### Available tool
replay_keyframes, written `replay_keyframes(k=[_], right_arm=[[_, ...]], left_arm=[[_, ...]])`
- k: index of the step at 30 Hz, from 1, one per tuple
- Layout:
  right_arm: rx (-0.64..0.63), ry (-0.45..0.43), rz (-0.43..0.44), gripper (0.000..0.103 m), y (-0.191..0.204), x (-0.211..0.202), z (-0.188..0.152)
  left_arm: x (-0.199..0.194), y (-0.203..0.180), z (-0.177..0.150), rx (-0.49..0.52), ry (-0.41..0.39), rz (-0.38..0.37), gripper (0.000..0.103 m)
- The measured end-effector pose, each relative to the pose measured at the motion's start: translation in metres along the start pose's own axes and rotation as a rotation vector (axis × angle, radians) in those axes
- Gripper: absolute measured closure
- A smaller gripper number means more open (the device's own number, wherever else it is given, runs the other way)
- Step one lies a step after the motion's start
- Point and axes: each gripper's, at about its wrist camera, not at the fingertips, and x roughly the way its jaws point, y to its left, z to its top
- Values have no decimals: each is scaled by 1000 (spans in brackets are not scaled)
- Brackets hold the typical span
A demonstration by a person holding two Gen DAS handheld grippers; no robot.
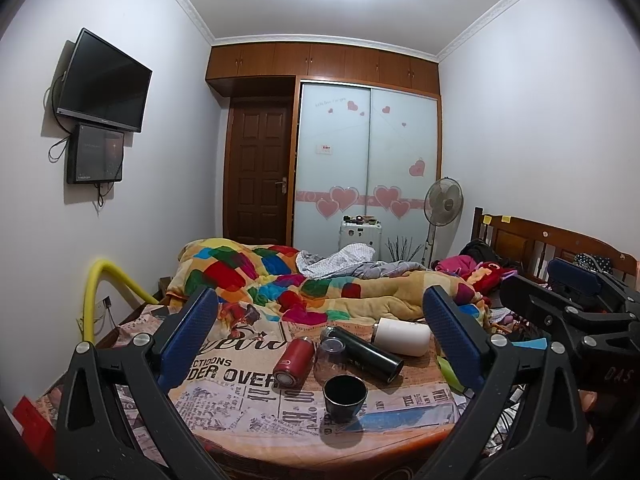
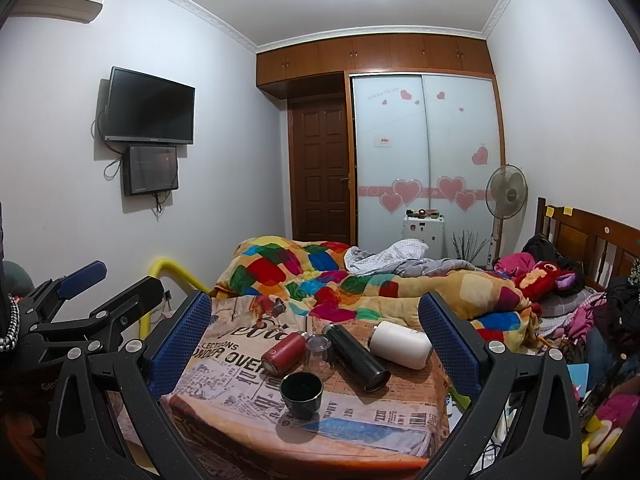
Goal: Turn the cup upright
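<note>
left gripper [image 1: 320, 336]: you hold it wide, empty, framing the bottles.
right gripper [image 2: 316, 336]: wide, empty.
black cup [image 1: 345, 394]: upright, seemingly done.

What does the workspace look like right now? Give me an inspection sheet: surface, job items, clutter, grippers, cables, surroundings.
Surface: bed sheet with newspaper print, wrinkled.
Job's things: black cup upright, mouth up; clear glass cup behind it appears inverted; red bottle, black flask and white bottle lie on their sides.
Clutter: colourful blanket, clothes and a plush toy further back.
Grippers: left gripper open, empty; right gripper open, empty.
Cables: wires hang below the wall TV.
Surroundings: door, wardrobe, standing fan.
</note>
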Motion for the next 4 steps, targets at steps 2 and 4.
replay_keyframes(k=[2, 4], right_arm=[[-3, 5, 1, 0, 0, 2, -2], [-8, 11, 3, 0, 1, 3, -2]], left_arm=[[1, 3, -2, -4, 3, 0, 0], [1, 7, -3, -10, 3, 6, 0]])
